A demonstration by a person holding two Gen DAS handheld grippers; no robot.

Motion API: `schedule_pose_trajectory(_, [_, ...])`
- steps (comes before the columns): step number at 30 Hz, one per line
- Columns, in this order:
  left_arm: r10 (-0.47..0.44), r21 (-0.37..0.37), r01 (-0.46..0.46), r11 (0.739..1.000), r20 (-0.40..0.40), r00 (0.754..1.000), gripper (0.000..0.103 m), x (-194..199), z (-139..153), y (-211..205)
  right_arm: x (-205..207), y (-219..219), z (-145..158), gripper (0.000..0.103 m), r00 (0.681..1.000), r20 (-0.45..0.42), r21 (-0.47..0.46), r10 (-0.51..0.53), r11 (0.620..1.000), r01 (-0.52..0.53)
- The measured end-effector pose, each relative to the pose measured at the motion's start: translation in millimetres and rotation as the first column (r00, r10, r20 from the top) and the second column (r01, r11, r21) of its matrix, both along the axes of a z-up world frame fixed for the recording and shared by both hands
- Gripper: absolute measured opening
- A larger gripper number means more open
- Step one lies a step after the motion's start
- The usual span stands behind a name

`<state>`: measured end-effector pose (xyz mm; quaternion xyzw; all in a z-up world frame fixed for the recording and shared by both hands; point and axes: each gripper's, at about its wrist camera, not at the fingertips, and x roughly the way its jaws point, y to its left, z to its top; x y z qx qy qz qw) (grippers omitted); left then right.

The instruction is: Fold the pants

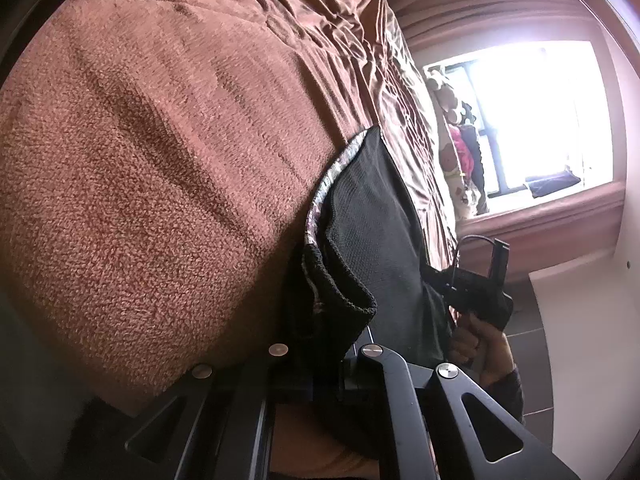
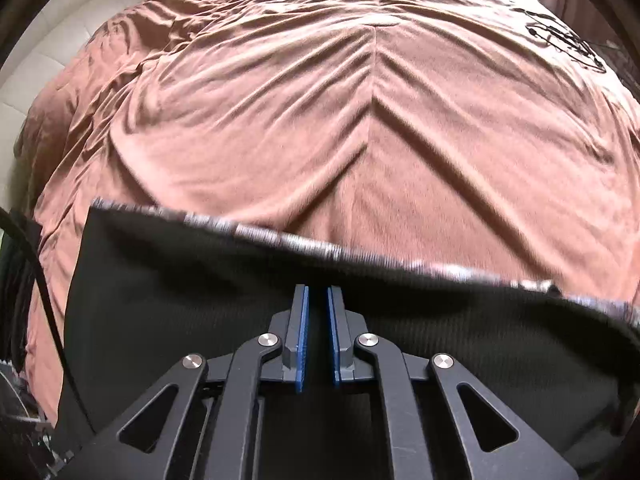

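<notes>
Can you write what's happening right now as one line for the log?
step: fold pants | left gripper: shut on pants | right gripper: shut, over pants, hold unclear | pants: black, on brown blanket

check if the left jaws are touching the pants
Touching. The left wrist view shows the black pants bunched and pinched right at the left gripper, cloth covering its tips.
</notes>
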<state>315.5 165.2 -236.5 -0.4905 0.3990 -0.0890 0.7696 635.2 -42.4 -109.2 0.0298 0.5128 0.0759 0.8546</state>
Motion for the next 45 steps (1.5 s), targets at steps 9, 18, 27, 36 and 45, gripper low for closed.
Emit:
schedule_pose_trajectory(9, [-0.016,-0.001,0.017,1.0,0.053,0.998,0.007,2.8,18.3,0.5,-33.9,-2.1,6.0,0.006,0.997,-0.029,0.018,0.064,0.998,-0.064])
schedule_pose_trajectory(18, [-0.051,0.017,0.049,0.999,0.118,0.992,0.007,11.4,52.5,-8.2,-106.7,-8.8,2.0,0.006,0.992,-0.039,0.066,0.12,0.991,-0.117])
schedule_pose_trajectory(27, [-0.083,0.036,0.078,0.996,0.158,0.984,0.007,20.8,77.8,-18.2,-169.8,-18.7,4.2,0.006,0.993,-0.013,0.138,0.116,0.984,-0.113])
schedule_pose_trajectory(36, [-0.11,0.046,0.103,0.994,0.182,0.977,0.007,24.8,92.0,-27.0,-223.2,-29.4,0.1,0.006,0.994,0.024,0.168,0.107,0.98,-0.11])
schedule_pose_trajectory(45, [-0.168,0.077,0.154,0.985,0.228,0.959,0.007,37.0,121.3,-49.2,-240.9,-42.5,8.7,0.006,0.994,0.025,0.201,0.11,0.973,-0.113])
